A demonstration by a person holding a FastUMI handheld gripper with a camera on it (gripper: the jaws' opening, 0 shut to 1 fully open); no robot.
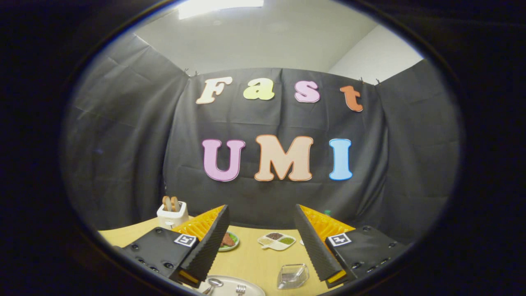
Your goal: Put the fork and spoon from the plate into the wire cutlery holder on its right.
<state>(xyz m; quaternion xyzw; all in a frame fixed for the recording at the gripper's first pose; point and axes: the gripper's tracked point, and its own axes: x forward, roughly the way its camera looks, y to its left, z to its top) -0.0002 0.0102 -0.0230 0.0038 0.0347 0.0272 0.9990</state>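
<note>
I hold my gripper [261, 242] wide open above the plate [230, 287] with the spoon [213, 283] and fork [240, 290], beside the wire holder [292, 275].

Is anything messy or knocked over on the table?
Nothing stands out. The spoon and fork lie on the plate, the wire cutlery holder stands upright beside it, and the hand-held gripper is open above.

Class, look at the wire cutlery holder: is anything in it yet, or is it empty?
Empty: the wire cutlery holder holds nothing; spoon and fork lie on the plate. The tool is open.
</note>
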